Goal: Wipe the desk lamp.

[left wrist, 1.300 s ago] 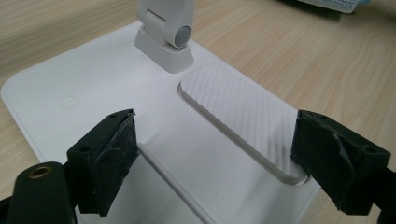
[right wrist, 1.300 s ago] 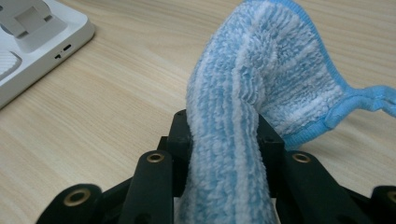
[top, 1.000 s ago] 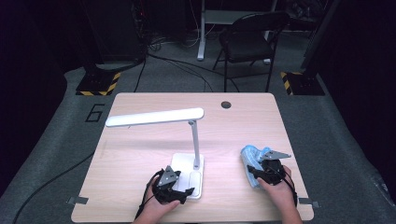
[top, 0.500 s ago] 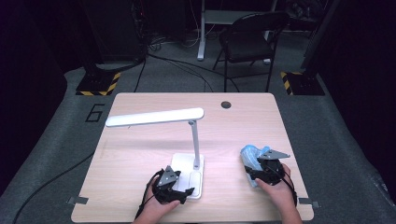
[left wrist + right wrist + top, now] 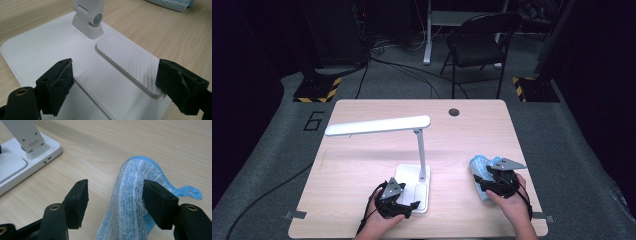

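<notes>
A white desk lamp (image 5: 418,150) stands on the wooden table (image 5: 357,165), its flat base (image 5: 50,42) under my left gripper (image 5: 115,82). That gripper is open, its jaws wide apart over the base's ribbed pad (image 5: 127,60), holding nothing. A blue-and-white striped cloth (image 5: 132,202) lies bunched at the table's right. My right gripper (image 5: 115,190) hangs just above it with a fold of cloth between the jaws. The jaws have just been opening wide, then easing in slightly; the left pad stands clear of the cloth. From above, the right gripper (image 5: 499,180) covers the near part of the cloth (image 5: 479,165).
The lamp's long head (image 5: 377,125) reaches left over the table. A round cable hole (image 5: 454,112) sits near the far edge. Behind the table stand a dark chair (image 5: 477,40) and two yellow-black striped stand feet (image 5: 317,90).
My right gripper has risen a little above the cloth, and the cloth stays on the table. The left gripper and the lamp have not moved.
</notes>
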A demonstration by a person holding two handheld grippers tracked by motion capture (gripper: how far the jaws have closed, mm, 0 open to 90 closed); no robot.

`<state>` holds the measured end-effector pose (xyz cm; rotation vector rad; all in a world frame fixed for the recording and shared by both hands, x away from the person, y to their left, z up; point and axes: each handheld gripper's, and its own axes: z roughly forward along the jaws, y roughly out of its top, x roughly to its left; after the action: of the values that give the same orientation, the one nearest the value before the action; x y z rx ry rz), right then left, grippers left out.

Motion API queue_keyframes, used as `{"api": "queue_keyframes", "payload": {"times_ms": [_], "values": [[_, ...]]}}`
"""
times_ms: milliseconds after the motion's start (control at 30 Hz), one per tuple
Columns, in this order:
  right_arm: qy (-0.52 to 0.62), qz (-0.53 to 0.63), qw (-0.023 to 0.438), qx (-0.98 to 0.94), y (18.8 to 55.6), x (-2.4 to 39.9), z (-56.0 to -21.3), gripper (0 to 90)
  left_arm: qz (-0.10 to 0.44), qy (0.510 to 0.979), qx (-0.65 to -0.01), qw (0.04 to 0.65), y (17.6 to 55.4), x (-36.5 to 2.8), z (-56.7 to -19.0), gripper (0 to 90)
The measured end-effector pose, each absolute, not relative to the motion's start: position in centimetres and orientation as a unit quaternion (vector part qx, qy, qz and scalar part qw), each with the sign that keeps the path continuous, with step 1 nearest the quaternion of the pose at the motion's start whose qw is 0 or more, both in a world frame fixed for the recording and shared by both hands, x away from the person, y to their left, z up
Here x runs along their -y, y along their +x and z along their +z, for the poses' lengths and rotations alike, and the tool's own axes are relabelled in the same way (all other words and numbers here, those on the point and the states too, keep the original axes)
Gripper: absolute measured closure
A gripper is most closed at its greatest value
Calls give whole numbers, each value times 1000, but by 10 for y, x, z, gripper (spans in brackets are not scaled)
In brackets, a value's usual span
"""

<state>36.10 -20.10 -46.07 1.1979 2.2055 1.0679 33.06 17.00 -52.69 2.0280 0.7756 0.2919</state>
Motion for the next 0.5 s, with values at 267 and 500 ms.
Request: {"api": "queue_keyframes", "payload": {"times_ms": [267,500], "values": [[414,410,200,-787,354,194,-446,391,114,826,-312,456,331,-171,-526,146],[399,417,174,-798,355,174,-453,393,117,830,-309,449,330,-172,-525,162]]}}
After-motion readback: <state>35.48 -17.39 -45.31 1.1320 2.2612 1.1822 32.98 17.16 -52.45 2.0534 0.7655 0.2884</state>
